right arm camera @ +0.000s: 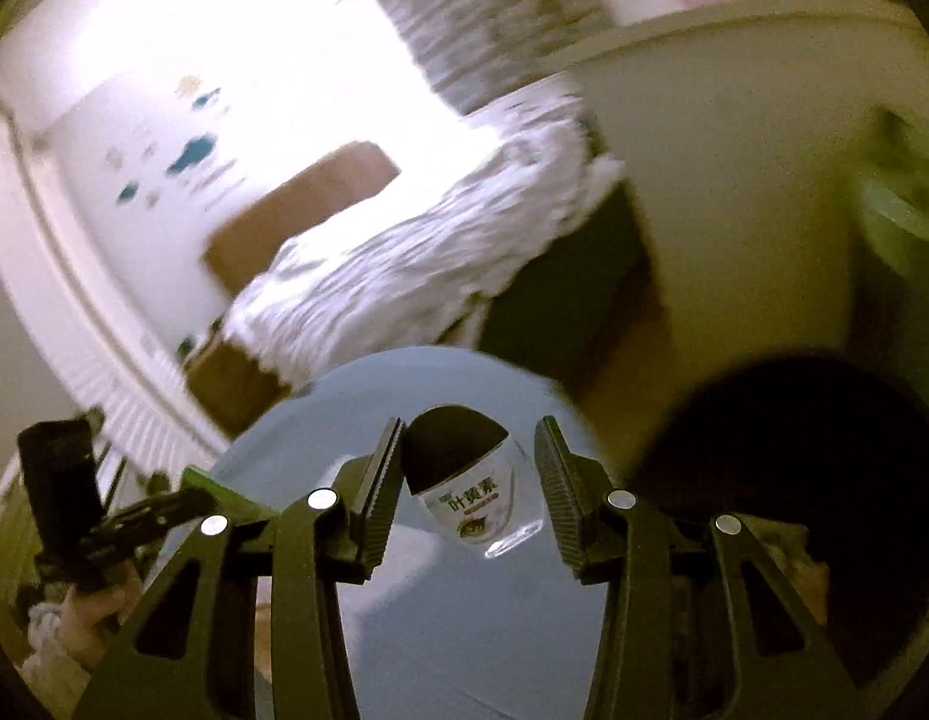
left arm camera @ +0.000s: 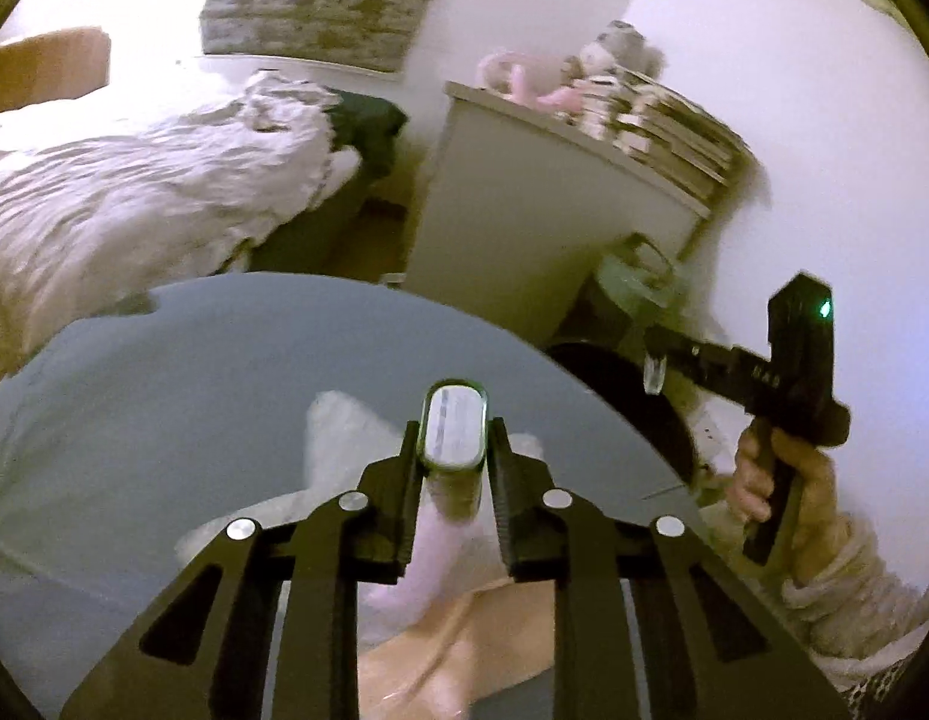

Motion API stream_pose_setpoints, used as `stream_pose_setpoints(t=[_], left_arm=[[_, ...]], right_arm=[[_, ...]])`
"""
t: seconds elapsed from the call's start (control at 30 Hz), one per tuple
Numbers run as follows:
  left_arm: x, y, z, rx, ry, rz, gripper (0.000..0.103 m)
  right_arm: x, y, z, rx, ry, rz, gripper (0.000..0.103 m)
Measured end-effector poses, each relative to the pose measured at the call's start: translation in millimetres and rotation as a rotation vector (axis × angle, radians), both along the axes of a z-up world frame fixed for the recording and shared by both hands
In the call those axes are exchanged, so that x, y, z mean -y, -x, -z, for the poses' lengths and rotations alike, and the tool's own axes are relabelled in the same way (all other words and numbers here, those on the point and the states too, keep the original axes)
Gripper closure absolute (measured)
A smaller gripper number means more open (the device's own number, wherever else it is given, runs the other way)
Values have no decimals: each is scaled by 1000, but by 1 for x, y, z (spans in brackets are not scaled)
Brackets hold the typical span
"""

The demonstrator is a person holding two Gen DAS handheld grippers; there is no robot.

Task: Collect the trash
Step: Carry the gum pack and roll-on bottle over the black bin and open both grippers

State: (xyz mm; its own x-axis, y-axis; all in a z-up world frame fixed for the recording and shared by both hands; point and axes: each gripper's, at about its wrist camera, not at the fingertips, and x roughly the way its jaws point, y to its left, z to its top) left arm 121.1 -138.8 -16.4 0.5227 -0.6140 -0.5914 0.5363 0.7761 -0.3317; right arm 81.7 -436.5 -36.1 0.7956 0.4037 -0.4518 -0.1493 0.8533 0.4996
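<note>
My left gripper (left arm camera: 453, 441) is shut on a small flat pack with a green rim (left arm camera: 454, 427), held above the round grey-blue table (left arm camera: 224, 372). My right gripper (right arm camera: 469, 450) stands wide around a clear plastic bottle with a black cap and a Chinese label (right arm camera: 464, 477); the left finger touches it, and a gap shows at the right finger. In the left wrist view the right gripper (left arm camera: 655, 369) hangs over a black trash bin (left arm camera: 644, 396) beside the table. The bin also shows in the right wrist view (right arm camera: 794, 480).
A bed with rumpled white bedding (left arm camera: 134, 192) lies behind the table. A white cabinet (left arm camera: 554, 204) with stacked books and soft toys stands by the wall. White tissue (left arm camera: 344, 438) and a tan bag (left arm camera: 494, 630) lie on the table.
</note>
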Motion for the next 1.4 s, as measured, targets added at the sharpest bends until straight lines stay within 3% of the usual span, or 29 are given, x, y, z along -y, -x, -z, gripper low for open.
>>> stream_pose_setpoints(t=[0.27,0.63,0.87,1.4], left_arm=[[85,-5,-10,23,13,126,82],[189,-24,1,-3,38,261,82],[218,-34,16,-28,16,276,82],[238,-46,34,-66,-15,272,82]], right_arm=[[90,44,34,40,-109,223,59],[128,39,54,33,-102,338,59],[138,37,61,12,-111,362,59],[136,29,70,-29,-122,369,59]])
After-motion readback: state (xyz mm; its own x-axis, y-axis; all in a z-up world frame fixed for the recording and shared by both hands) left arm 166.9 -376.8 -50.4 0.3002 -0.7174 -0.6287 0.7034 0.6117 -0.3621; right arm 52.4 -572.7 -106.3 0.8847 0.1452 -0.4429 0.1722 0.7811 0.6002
